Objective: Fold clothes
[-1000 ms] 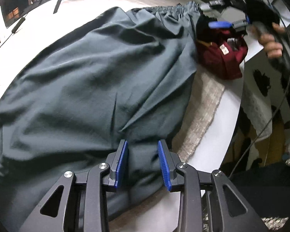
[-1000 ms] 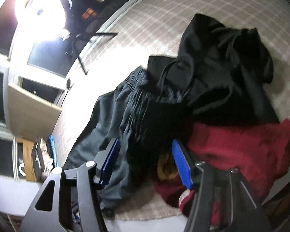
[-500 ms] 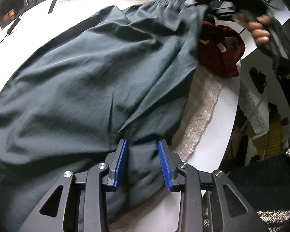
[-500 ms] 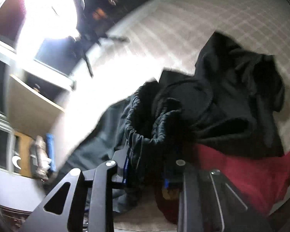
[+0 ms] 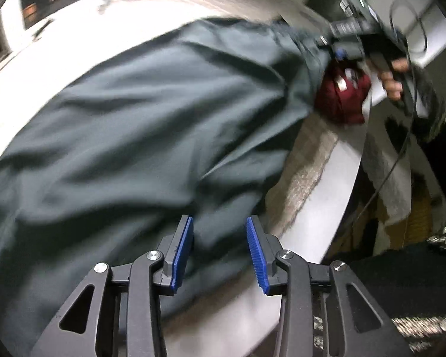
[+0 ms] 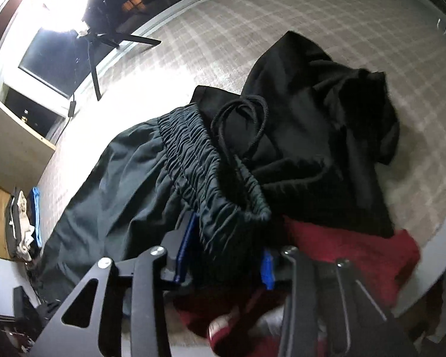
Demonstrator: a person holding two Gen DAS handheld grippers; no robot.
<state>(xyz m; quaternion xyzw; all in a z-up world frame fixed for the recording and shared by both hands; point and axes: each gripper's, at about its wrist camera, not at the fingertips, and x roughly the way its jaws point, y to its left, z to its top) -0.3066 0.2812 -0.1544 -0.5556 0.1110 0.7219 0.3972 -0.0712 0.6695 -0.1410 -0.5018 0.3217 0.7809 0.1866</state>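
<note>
Dark grey-green trousers (image 5: 151, 125) lie spread over the checked cloth, their elastic waistband (image 6: 211, 172) at the far end. My left gripper (image 5: 220, 247) is open, its blue pads either side of the trouser fabric near the table's edge. My right gripper (image 6: 223, 255) is shut on the waistband and holds it lifted; it also shows in the left wrist view (image 5: 351, 44), held by a hand. A black drawstring (image 6: 243, 125) lies by the waistband.
A black garment (image 6: 321, 136) and a dark red garment (image 6: 351, 253) lie heaped beside the waistband. The beige checked cloth (image 6: 282, 20) covers a white table (image 5: 321, 208). A lamp tripod (image 6: 104, 44) stands at the far side.
My right gripper went from open beside the waistband to shut on it and has lifted it. The left gripper stayed over the trouser fabric; its view tilted and blurred.
</note>
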